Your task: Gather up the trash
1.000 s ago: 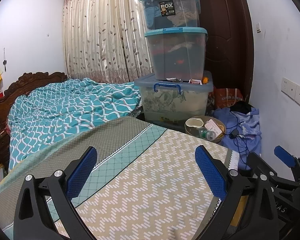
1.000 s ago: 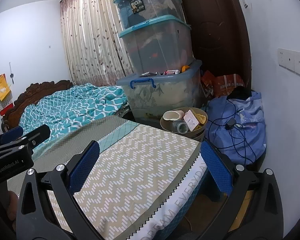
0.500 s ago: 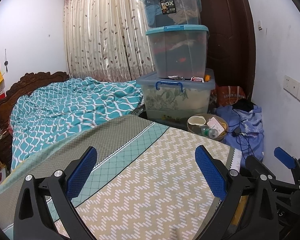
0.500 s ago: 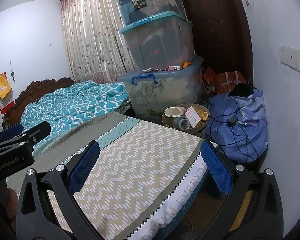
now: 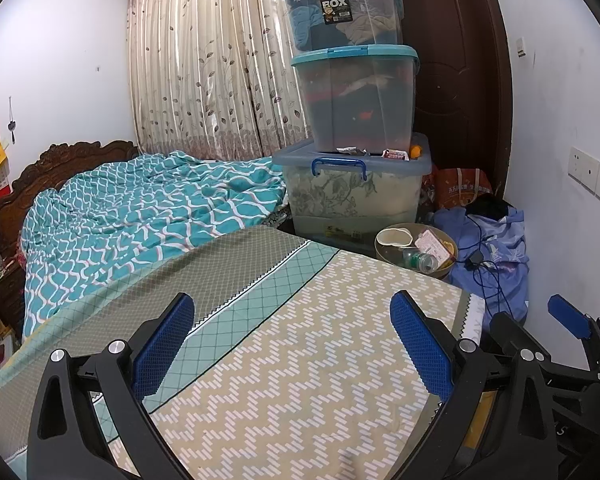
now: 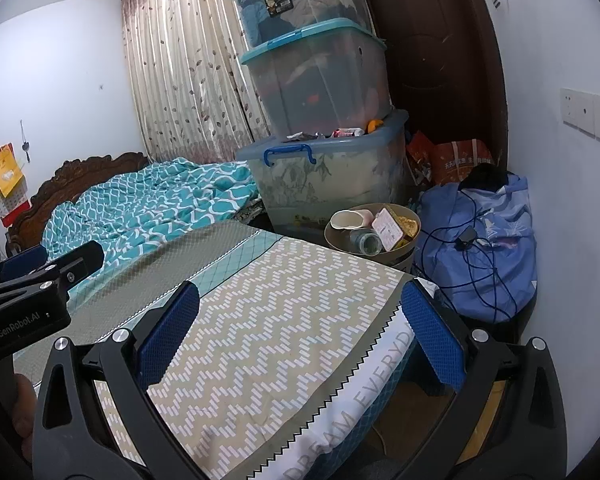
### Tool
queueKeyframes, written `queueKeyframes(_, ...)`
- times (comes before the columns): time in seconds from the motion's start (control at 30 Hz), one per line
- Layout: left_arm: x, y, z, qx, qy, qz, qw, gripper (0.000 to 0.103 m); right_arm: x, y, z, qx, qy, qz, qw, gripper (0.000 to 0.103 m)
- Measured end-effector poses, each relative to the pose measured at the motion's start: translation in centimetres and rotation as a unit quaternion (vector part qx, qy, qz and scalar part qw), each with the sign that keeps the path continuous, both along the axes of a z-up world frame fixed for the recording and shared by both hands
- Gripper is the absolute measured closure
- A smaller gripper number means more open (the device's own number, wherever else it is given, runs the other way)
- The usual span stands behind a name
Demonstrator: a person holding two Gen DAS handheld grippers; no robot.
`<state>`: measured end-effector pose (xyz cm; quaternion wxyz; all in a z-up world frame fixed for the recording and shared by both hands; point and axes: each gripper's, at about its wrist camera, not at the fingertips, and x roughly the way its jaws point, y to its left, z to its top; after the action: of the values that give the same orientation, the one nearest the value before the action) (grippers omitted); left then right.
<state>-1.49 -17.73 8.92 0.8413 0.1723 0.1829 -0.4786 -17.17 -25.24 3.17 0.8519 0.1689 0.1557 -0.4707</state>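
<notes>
Reading "BOX", the top bin [image 5: 342, 12] faces both grippers' wide, empty jaws.

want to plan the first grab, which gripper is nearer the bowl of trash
Right. The right gripper sits nearer the bowl; the left gripper hovers over the bed beside it.

Open bedspread [image 5: 300, 360] fills the lower centre of the frame. Beyond its far edge, a bin [image 6: 374, 236] sits hemmed between stacked boxes [image 6: 328, 176] behind it and a blue bag [image 6: 484, 248] at right.
</notes>
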Motion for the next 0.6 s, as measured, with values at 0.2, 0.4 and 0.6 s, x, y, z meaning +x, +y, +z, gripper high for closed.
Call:
queueKeyframes(0.2, -0.04, 0.00, -0.10, 0.002, 0.000, 0.001, 1.0000, 0.008, 0.13, -0.10, -0.18, 0.002, 0.002, 0.001, 1.000, 0.003)
queueKeyframes(0.4, -0.09, -0.01, -0.28, 0.003, -0.002, 0.000, 1.0000, 0.008, 0.15, -0.11, -0.21, 0.003, 0.002, 0.002, 1.000, 0.003)
queueKeyframes(0.6, -0.09, 0.02, -0.34, 0.003, -0.002, 0.001, 1.0000, 0.008, 0.19, -0.09, -0.31, 0.003, 0.003, 0.002, 1.000, 0.003)
